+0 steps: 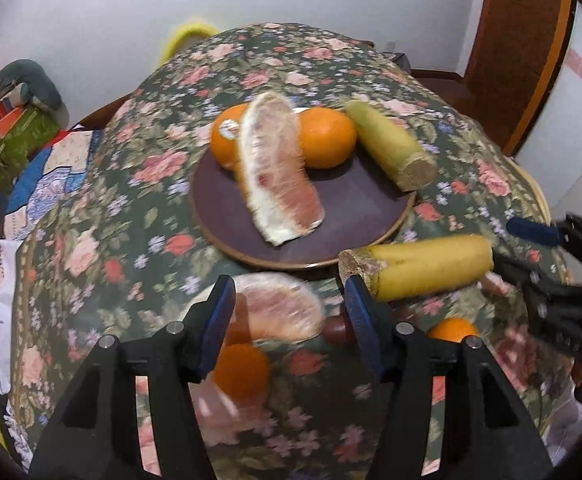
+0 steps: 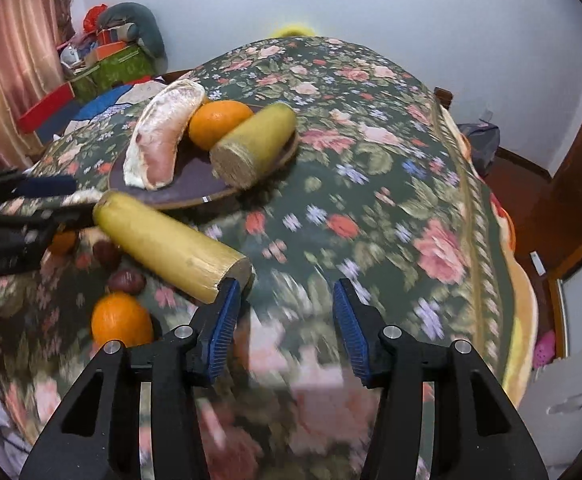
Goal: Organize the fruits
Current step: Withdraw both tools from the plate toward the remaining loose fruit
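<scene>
A dark purple plate holds two oranges, a peeled pomelo wedge and a greenish sugarcane piece. A yellow sugarcane piece lies on the cloth before the plate. A second pomelo wedge, an orange and a dark red fruit lie under my left gripper, which is open and empty. My right gripper is open and empty, right of the yellow piece.
A floral tablecloth covers the round table. Another orange and dark red fruits lie near the front. Boxes and clutter stand behind the table at left. A wooden door is at right.
</scene>
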